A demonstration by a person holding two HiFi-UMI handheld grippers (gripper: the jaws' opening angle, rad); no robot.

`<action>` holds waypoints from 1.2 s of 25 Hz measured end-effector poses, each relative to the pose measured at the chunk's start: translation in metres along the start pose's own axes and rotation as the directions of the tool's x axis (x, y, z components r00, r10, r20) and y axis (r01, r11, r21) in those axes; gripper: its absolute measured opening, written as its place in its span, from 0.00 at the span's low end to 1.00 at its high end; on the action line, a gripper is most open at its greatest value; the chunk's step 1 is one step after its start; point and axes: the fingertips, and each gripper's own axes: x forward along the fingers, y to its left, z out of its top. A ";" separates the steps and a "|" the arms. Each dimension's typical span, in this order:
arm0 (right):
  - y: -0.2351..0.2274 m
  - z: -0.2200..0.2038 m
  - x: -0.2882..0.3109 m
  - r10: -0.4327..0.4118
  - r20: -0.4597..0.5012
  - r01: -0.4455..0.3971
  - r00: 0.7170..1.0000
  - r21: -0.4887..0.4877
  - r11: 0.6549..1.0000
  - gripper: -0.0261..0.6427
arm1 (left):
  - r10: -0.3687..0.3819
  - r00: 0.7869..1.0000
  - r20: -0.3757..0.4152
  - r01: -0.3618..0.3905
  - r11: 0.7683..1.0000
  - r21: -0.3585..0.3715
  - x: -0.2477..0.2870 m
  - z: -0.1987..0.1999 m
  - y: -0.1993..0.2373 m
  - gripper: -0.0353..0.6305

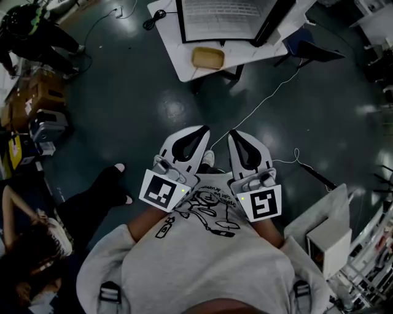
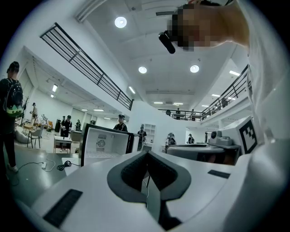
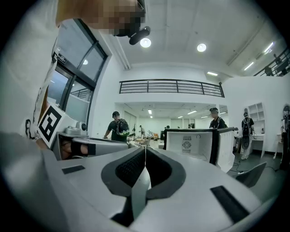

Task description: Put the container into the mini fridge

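Grey sweatshirt [image 1: 202, 257] with a black drawing on its chest fills the bottom of the head view. Both claws sit right in front of it, side by side and pointing level ahead. The left claw [image 1: 201, 134] has its jaws pressed together with nothing between them; in the left gripper view its dark pads [image 2: 133, 170] meet along a thin seam. The right claw [image 1: 236, 136] is likewise pressed together and empty, its pads touching at the tips in the right gripper view. Each claw carries a marker cube [image 1: 163, 191] at its back end, close to the person's body.

Past the tips lies a dark, glossy floor [image 1: 135, 110], crossed by a thin white cable [image 1: 264, 104] that runs towards the worktop. A seated person [image 1: 86, 211] in black trousers is at the lower left, and a white box [image 1: 328, 236] stands at the lower right.

Farther on is the white worktop [image 1: 172, 43]. The tan container [image 1: 207, 57] rests near its front edge, just in front of the mini fridge [image 1: 221, 18] and outside it, well apart from both claws. The fridge has a black frame and a white inside, and both gripper views show its door standing open. Behind it, several people stand in a bright white hall with a railed balcony [image 3: 172, 86].
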 end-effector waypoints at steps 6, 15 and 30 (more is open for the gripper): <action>-0.023 -0.003 -0.004 0.019 0.008 -0.020 1.000 0.014 1.000 0.08 | 0.031 0.999 -0.022 -0.031 0.999 0.010 0.018 -0.008 -0.002 0.08; -0.056 -0.011 -0.008 0.052 -0.020 -0.052 0.998 0.019 0.998 0.08 | 0.079 0.997 -0.026 -0.078 0.996 0.034 0.043 -0.010 -0.007 0.08; -0.073 -0.015 0.027 0.052 -0.009 -0.052 0.999 0.003 0.999 0.08 | 0.076 0.997 -0.034 -0.075 0.997 0.024 0.066 -0.015 0.019 0.08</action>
